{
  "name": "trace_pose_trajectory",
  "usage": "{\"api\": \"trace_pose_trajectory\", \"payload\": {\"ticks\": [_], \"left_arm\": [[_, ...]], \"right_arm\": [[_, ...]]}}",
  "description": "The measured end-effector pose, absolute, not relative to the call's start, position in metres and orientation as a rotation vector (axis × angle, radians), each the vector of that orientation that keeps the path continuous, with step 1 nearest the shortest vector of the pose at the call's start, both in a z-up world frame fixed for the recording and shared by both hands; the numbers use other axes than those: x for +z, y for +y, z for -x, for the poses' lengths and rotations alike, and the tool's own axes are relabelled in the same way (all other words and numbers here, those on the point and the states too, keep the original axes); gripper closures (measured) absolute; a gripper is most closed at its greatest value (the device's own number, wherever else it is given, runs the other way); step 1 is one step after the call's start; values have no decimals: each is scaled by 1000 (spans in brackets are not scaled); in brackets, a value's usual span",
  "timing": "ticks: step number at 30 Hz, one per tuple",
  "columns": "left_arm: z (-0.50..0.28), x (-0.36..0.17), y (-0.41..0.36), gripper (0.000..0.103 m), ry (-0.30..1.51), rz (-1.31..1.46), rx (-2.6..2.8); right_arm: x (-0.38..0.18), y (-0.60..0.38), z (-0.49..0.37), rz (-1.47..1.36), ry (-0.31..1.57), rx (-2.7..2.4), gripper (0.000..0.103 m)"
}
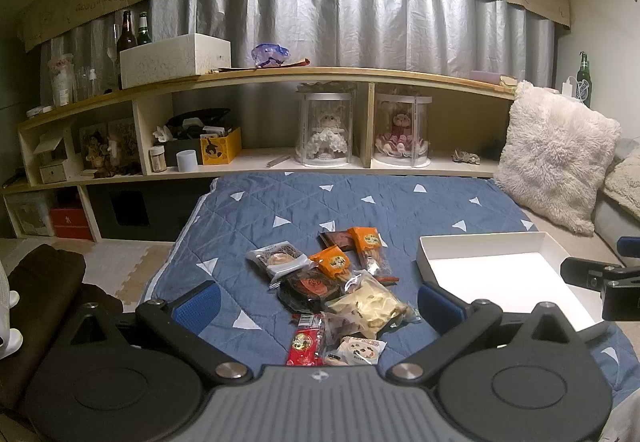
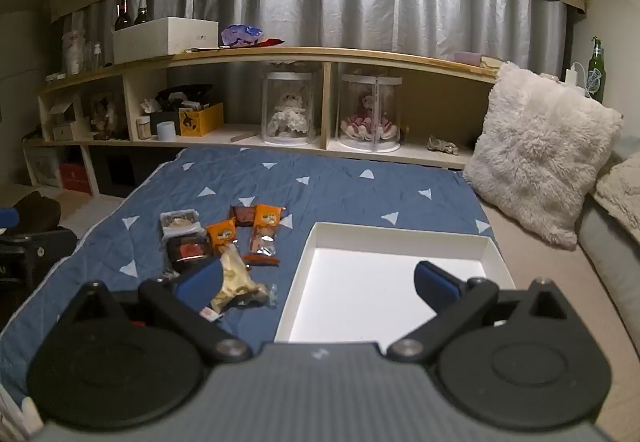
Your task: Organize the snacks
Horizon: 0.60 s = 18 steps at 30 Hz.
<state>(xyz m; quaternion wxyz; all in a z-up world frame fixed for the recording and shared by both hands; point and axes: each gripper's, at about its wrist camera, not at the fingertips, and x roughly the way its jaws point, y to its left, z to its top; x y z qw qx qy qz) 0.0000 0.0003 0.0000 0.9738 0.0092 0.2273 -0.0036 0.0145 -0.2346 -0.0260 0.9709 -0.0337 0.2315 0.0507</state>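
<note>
Snacks heaped on the blue quilt of the bed, just left of a white tray holding nothing; left tongs and right tongs both spread apart, gripping nothing

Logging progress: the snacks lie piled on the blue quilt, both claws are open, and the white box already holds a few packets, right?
Not quite: the white box holds nothing yet, as the right wrist view shows. The snacks do lie piled on the blue quilt, and both claws are open.
</note>
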Motion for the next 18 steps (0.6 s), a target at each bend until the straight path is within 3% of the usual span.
{"api": "trace_pose_trajectory", "payload": {"ticks": [18], "left_arm": [[0, 0, 1, 0, 460, -17, -9]], "right_arm": [[-27, -234, -14, 74, 468, 109, 1]]}}
